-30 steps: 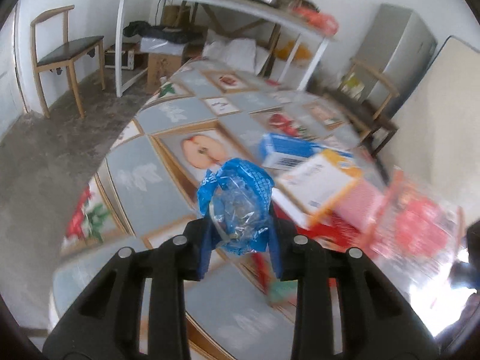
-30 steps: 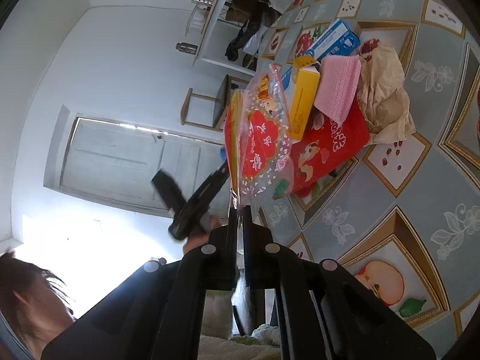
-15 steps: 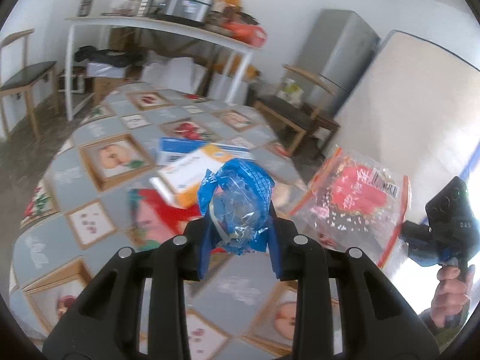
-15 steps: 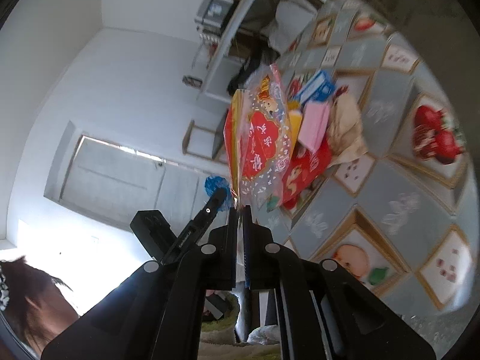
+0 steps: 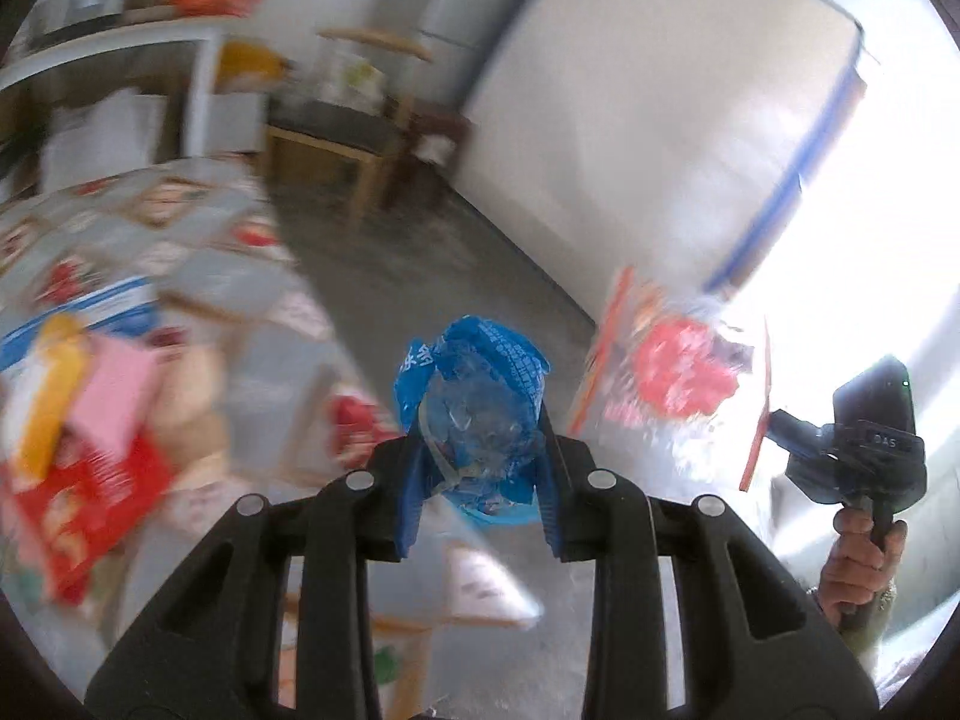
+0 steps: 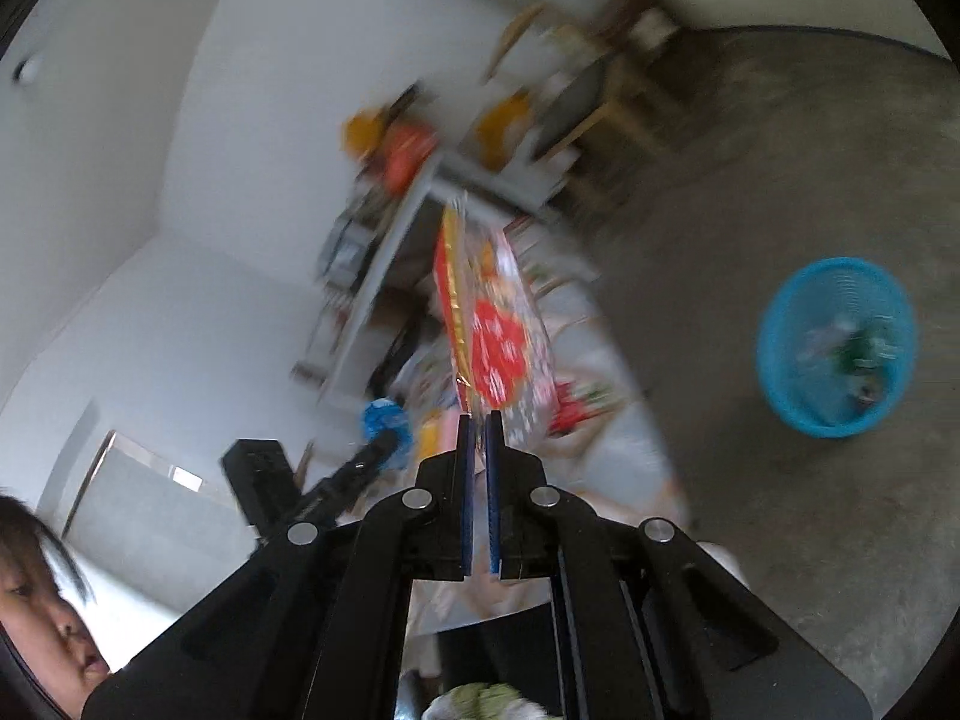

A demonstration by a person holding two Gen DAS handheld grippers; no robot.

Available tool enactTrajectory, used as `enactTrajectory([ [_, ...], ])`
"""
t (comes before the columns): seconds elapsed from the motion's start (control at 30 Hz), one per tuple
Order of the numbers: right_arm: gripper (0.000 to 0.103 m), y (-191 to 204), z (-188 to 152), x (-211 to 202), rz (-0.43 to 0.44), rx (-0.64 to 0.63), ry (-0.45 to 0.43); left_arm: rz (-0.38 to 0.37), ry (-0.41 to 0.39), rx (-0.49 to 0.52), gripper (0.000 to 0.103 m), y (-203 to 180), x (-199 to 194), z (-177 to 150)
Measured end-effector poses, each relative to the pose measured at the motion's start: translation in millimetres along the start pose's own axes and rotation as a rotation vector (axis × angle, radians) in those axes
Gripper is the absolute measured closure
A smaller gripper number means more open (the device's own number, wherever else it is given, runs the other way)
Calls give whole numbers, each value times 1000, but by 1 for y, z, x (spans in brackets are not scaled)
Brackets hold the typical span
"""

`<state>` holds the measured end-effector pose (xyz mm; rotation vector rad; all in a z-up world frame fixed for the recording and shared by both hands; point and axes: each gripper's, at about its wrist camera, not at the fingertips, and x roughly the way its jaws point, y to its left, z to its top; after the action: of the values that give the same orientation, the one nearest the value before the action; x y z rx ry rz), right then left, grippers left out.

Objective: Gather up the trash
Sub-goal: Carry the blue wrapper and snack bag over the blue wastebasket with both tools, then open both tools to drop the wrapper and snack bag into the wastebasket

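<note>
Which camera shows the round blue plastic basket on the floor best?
The right wrist view. The round blue plastic basket sits in plain sight on the grey concrete floor, blurred, with some trash inside. The left wrist view does not show it at all.

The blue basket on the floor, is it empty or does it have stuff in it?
Not empty: the blue basket on the concrete floor already holds some blurred trash; what it is, I cannot tell.

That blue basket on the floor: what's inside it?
The blue basket already holds a few scraps, something clear and something dark green, but blur hides what they are. Its near wall covers whatever lies lower down.
</note>
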<state>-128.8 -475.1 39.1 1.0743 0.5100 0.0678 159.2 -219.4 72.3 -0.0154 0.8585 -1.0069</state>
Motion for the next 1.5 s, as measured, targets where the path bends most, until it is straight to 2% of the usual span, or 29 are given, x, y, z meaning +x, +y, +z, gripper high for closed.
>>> enactTrajectory([
  [0.1, 99, -39, 1, -18, -59, 72, -47, -37, 92, 43, 73, -26, 47, 8],
  [0.23, 99, -89, 3, -18, -103, 161, -56, -38, 219, 65, 73, -47, 113, 11],
  [0.47, 99, -171, 16, 23, -138, 292, -17, 2, 417, 58, 73, -58, 215, 0],
  [0.6, 99, -213, 31, 58, -181, 335, -6, 56, 510, 23, 72, -52, 275, -4],
  [0.73, 99, -250, 50, 90, -223, 346, -7, 99, 557, 1, 72, -46, 317, -3],
  [0.87, 96, -299, 61, 125, -201, 423, -3, 120, 585, -7, 72, -44, 351, -3],
  [0.93, 90, -324, 60, 141, -233, 443, -9, 134, 593, 3, 72, -44, 361, -4],
  [1.0, 82, -354, 53, 153, -348, 490, 9, 151, 608, -2, 72, -43, 373, -7],
  [1.07, 82, -366, 45, 150, -408, 504, -2, 156, 626, -13, 72, -40, 382, -10],
  [1.13, 78, -368, 37, 141, -408, 498, -27, 155, 632, -5, 71, -43, 387, -12],
  [1.27, 75, -359, 27, 112, -464, 443, -64, 149, 638, 11, 72, -47, 397, -15],
  [1.33, 74, -356, 20, 98, -471, 422, -82, 118, 634, -1, 71, -54, 392, -15],
  [1.4, 71, -351, 13, 84, -482, 403, -95, 94, 615, -16, 55, -59, 399, -9],
  [1.43, 70, -349, 10, 78, -488, 400, -97, 86, 608, -21, 33, -63, 401, -6],
  [1.47, 70, -346, 6, 68, -490, 399, -95, 82, 598, -25, 19, -64, 403, -5],
  [1.5, 70, -344, 1, 60, -490, 398, -92, 67, 565, -38, 20, -66, 400, -1],
])
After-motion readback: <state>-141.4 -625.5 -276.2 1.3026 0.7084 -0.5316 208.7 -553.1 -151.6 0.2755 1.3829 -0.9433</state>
